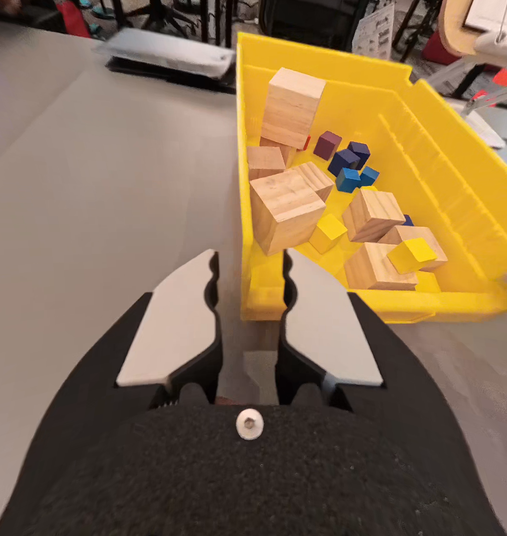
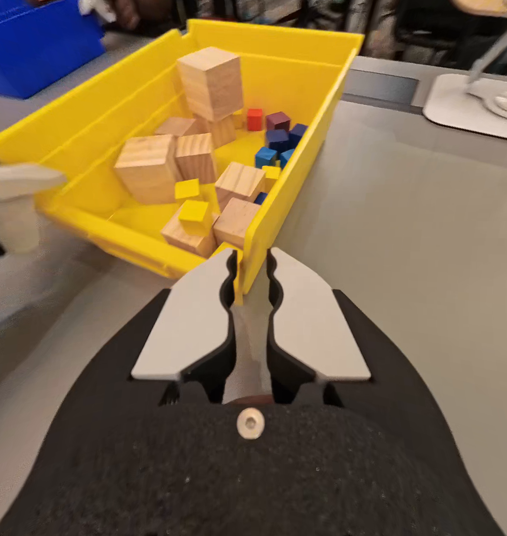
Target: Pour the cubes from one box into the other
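The left tool (image 1: 250, 255) straddles the near left corner of the yellow box (image 1: 319, 55), its jaws narrow with the wall between them. The right tool (image 2: 251, 252) pinches the near right corner wall likewise. Wooden cubes (image 2: 150, 168) and small coloured cubes (image 2: 276, 139) lie inside, on the grey worktop (image 2: 405, 217). A blue box (image 2: 37, 49) sits upper left, cut off. The background is blurred.
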A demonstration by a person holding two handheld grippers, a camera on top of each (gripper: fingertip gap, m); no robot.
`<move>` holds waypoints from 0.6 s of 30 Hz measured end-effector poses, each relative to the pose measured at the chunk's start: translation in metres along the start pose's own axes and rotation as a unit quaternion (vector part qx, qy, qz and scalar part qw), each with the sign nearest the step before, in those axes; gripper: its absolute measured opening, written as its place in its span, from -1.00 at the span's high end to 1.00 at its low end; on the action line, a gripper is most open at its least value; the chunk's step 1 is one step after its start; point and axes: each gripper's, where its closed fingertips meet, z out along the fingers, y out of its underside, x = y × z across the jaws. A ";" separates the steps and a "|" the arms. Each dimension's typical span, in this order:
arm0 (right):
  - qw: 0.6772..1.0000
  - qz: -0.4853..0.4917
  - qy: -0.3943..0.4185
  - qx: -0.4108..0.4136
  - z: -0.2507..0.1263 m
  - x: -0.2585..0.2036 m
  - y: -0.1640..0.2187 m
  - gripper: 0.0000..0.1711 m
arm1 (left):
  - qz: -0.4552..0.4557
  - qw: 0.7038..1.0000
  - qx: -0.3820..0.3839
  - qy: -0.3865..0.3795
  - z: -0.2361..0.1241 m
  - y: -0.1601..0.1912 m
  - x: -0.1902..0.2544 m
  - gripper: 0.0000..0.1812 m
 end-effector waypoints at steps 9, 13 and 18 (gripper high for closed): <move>0.994 -0.003 -0.105 0.025 -0.139 0.136 0.010 0.42 | 0.000 0.997 0.059 0.050 -0.064 -0.026 0.060 0.33; 0.989 0.076 -0.059 0.113 -0.222 0.257 0.030 0.50 | -0.009 0.996 0.048 0.075 -0.079 0.012 0.103 0.34; 0.979 0.079 0.164 0.094 -0.310 0.390 0.105 0.46 | 0.006 0.997 0.033 0.068 -0.103 0.054 0.125 0.34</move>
